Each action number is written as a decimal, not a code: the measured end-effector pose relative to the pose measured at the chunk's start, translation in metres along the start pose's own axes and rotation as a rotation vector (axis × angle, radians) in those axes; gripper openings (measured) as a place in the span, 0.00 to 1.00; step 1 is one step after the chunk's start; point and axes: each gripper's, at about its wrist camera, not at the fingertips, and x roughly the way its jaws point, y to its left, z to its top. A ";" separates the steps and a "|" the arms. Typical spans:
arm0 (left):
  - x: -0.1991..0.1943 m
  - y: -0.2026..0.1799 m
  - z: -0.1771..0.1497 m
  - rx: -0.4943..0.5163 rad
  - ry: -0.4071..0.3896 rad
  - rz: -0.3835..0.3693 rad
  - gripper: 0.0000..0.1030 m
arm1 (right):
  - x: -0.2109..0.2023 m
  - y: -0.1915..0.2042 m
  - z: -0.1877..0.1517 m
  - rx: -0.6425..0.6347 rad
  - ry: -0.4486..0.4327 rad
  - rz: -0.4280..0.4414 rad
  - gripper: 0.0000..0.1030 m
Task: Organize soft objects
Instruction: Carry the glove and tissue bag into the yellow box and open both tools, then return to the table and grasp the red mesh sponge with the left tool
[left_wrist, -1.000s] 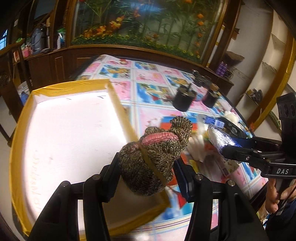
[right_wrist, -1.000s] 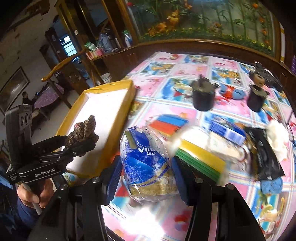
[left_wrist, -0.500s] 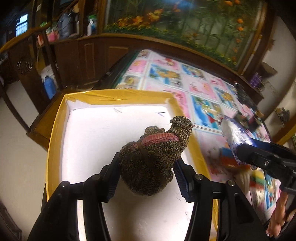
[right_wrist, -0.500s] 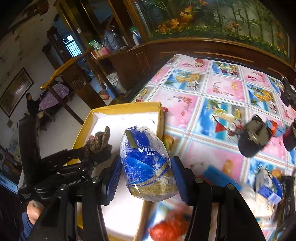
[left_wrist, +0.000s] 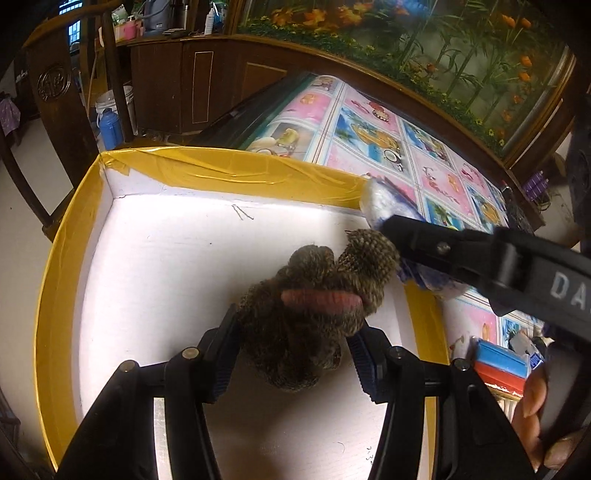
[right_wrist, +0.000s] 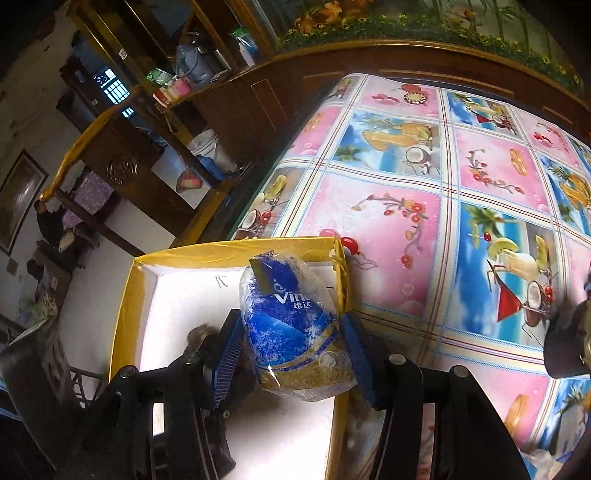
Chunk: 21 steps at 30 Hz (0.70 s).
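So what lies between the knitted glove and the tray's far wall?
Only bare white tray floor between the knitted glove and the far wall, in the left wrist view.

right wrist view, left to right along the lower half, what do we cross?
Yellow rim of the box → white box floor → knitted toy peeking behind the jaw → blue tissue pack in the right gripper → patterned tablecloth → dark object at the right edge.
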 end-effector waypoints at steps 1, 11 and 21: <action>0.001 0.000 0.002 -0.004 -0.003 0.003 0.52 | 0.001 0.001 0.001 -0.005 -0.005 -0.004 0.59; -0.004 0.000 0.003 -0.003 -0.018 -0.014 0.59 | 0.004 -0.002 0.004 0.008 -0.014 0.018 0.65; -0.031 -0.005 -0.008 0.002 -0.054 -0.053 0.66 | -0.059 -0.023 -0.032 0.037 -0.075 0.109 0.65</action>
